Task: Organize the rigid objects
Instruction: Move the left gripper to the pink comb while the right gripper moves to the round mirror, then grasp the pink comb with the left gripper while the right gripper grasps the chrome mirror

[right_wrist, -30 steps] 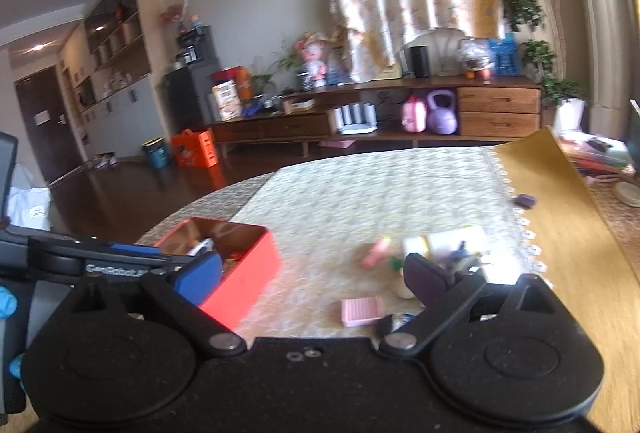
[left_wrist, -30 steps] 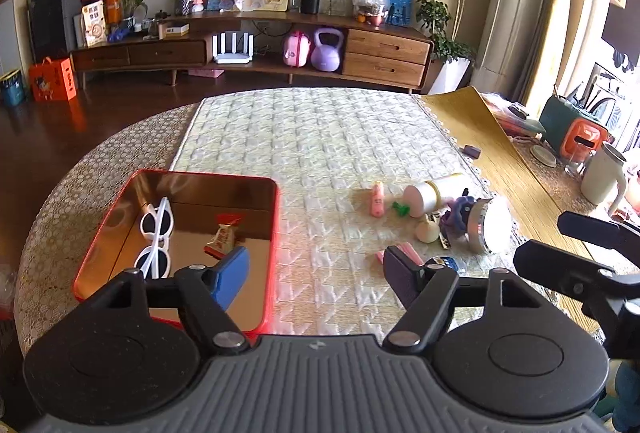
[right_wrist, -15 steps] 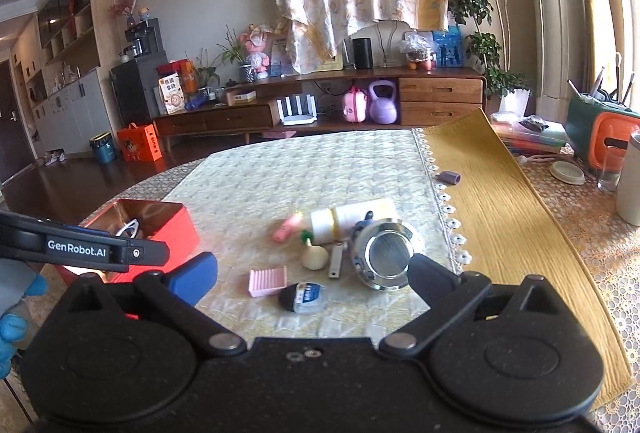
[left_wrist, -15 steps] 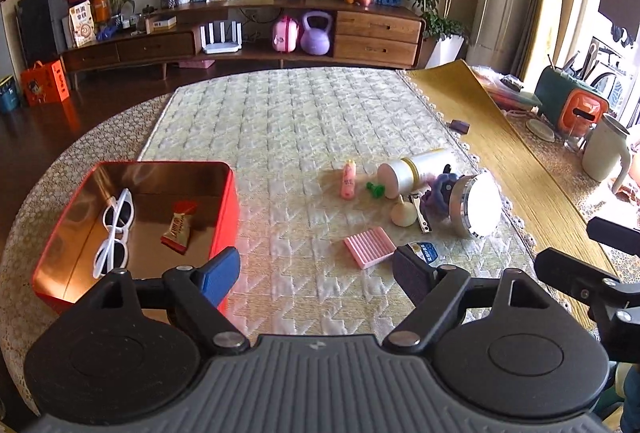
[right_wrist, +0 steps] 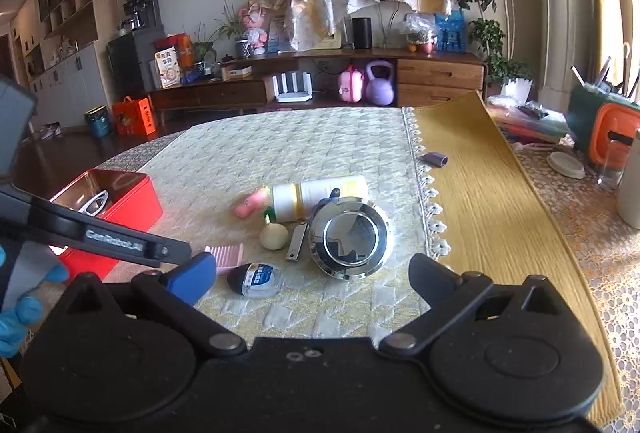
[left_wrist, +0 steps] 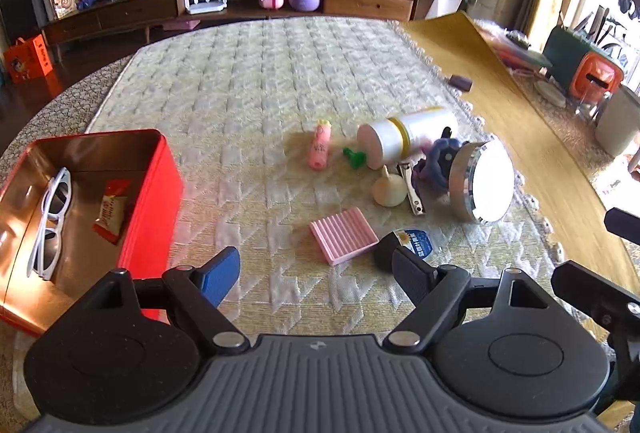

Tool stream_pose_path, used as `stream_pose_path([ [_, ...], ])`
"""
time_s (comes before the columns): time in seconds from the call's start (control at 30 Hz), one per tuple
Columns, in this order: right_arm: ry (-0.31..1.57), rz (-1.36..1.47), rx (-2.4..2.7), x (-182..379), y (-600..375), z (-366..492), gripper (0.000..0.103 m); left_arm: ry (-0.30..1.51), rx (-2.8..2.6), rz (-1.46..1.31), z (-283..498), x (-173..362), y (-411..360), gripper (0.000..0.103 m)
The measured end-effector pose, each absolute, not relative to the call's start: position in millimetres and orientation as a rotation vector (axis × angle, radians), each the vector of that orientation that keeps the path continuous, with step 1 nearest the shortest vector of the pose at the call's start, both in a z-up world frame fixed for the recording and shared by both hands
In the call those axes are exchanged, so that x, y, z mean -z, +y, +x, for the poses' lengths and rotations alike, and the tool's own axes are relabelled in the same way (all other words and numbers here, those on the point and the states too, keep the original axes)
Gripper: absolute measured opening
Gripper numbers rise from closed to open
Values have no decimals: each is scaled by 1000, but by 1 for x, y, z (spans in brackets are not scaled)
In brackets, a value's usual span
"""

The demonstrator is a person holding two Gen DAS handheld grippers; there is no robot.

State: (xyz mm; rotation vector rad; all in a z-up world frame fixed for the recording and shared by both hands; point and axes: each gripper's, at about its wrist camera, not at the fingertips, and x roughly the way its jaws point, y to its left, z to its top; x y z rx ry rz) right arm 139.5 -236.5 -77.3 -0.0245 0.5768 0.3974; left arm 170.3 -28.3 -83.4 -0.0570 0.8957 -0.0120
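While both tools hung over the counter (left_wrist: 256, 81) with nothing in them, the job looked only just begun. The red tin (left_wrist: 160, 193) sat at the left edge, and it already held white sunglasses (left_wrist: 50, 217) and a small snack packet (left_wrist: 110, 213). The rest lay in a pile to the right: a white bottle (left_wrist: 408, 139) on its side, a shiny round lid (left_wrist: 480, 183) tipped up beside it, a pink ridged block (left_wrist: 343, 235), a little cream bulb (left_wrist: 389, 189), a small pink tube (left_wrist: 320, 149), and a dark pebble-shaped thing with a blue label (left_wrist: 404, 245). The left tool (left_wrist: 316, 271) had just been opening and its jaws stood wide, with nothing between them. The right tool (right_wrist: 312, 275) was wide open too. I think the pink block was the best first pick for the left tool, since it lay flat, apart from the pile and nearest the tin. It would be wise to come straight down over it, pinch its two long sides, and lift gently so it does not slide on the cloth.
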Motion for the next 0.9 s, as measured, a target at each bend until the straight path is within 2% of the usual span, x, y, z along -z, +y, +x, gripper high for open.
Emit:
stream_pose_path([
  [0.43, 604, -143, -386, 96, -233, 176, 103, 992, -73, -148, 218, 116, -34, 83],
  [0.9, 625, -200, -386, 112, -222, 208, 102, 988, -122, -188, 230, 128, -42, 83],
])
